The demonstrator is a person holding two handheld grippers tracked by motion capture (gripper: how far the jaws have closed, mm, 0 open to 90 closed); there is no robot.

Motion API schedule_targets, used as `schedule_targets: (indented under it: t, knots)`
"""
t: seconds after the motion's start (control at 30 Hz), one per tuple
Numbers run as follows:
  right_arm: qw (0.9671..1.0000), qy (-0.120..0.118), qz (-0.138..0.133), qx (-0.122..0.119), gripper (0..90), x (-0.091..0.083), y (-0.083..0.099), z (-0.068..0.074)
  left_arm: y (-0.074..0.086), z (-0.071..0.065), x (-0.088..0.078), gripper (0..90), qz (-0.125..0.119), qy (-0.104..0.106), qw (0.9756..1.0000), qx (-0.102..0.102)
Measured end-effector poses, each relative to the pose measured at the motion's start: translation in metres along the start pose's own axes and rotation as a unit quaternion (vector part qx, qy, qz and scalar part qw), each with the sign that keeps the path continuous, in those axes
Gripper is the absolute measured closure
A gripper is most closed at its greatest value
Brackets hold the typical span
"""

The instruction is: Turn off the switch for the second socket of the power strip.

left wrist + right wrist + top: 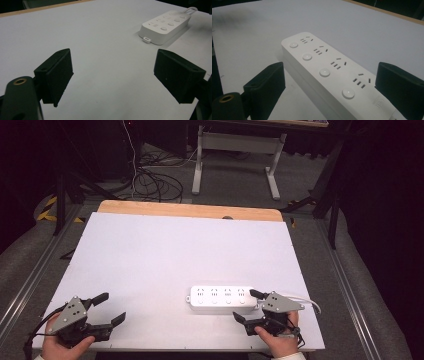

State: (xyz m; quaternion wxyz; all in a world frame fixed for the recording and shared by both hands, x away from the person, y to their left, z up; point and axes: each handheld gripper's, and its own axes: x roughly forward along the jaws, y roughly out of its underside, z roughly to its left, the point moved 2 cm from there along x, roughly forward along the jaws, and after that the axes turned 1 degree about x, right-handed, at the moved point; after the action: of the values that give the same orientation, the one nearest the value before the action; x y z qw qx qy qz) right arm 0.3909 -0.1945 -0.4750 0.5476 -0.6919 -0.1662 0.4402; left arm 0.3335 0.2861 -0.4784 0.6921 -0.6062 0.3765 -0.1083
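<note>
At the near edge of the white-topped bench [150, 250], the left black two-jaw tongs [111, 309] rest in the person's left hand [57, 347] with jaws spread wide and nothing between them. The right black tongs [246, 306] are also spread, their jaws straddling the near end of the white rectangular plastic power strip [220, 298]. It lies flat just beyond, four sockets and round buttons up, its white cable [307, 300] trailing toward the bench's right edge.

One power strip [222, 298], two claws [109, 309]
</note>
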Motion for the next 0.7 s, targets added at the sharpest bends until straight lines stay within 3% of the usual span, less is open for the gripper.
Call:
schedule_targets:
  t: [0.7]
  knots:
    - [1.0000,-0.008,-0.002,0.000,14.1,-0.0017,-0.0008,0.0005,-0.0001,-0.0006,-0.0016,16.9,-0.003,-0.013,0.9999,0.008]
